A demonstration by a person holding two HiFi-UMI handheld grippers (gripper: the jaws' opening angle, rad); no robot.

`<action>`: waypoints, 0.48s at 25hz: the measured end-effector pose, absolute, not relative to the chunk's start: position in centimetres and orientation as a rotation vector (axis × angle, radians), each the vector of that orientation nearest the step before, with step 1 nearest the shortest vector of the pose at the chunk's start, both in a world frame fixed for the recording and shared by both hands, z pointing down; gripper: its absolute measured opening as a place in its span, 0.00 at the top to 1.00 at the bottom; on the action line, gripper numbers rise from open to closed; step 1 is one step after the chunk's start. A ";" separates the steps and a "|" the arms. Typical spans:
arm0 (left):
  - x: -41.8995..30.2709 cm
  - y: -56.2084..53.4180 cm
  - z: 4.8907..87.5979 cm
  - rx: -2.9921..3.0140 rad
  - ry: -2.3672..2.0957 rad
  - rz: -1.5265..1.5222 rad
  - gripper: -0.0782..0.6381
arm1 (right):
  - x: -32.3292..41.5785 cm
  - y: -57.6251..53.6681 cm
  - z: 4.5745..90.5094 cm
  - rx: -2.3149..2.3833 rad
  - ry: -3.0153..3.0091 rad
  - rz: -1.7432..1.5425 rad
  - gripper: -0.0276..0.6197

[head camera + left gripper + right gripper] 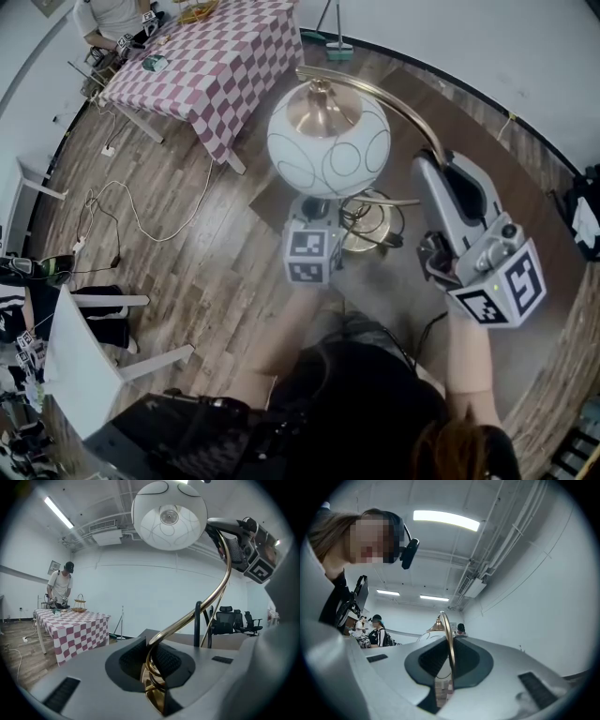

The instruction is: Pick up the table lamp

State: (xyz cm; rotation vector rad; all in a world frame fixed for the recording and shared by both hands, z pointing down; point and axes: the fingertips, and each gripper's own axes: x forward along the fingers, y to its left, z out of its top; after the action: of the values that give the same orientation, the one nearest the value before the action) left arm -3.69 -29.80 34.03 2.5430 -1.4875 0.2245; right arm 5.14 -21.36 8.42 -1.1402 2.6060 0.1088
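The table lamp has a white globe shade (328, 141) with thin ring lines, a curved gold stem (403, 108) and a gold base (367, 225). My left gripper (152, 665) is shut on the lower coil of the stem (187, 620); in the head view its marker cube (312, 253) shows just below the shade, and its jaws are hidden. My right gripper (429, 169) is shut on the upper arc of the stem. In the right gripper view the stem (450, 644) runs up between the pads. In the left gripper view the shade (168, 515) hangs overhead, with the right gripper (248, 545) beside it.
A dark round table (525, 206) lies under the lamp. A table with a pink checked cloth (220, 56) stands at the back left, with a person (112, 19) beside it. Cables (141, 216) trail over the wooden floor, and a white chair (84, 366) stands at the near left.
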 end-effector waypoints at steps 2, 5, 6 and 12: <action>-3.7 -29.8 34.1 2.545 -1.480 0.222 0.84 | 5.1 -21.3 8.4 -1.145 2.605 0.112 0.91; -3.5 -30.0 34.3 2.551 -1.477 0.226 0.84 | 5.1 -21.2 8.3 -1.150 2.602 0.116 0.91; -3.5 -30.0 34.4 2.554 -1.477 0.226 0.84 | 5.1 -21.1 8.3 -1.152 2.602 0.115 0.91; -2.8 -29.8 34.8 2.553 -1.453 0.222 0.84 | 5.3 -20.7 8.6 -1.151 2.603 0.122 0.91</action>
State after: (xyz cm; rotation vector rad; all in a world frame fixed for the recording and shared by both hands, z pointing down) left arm -2.79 -29.78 34.81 2.5530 -1.4535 0.2224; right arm 5.27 -20.74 8.61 -1.1512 2.6035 0.1225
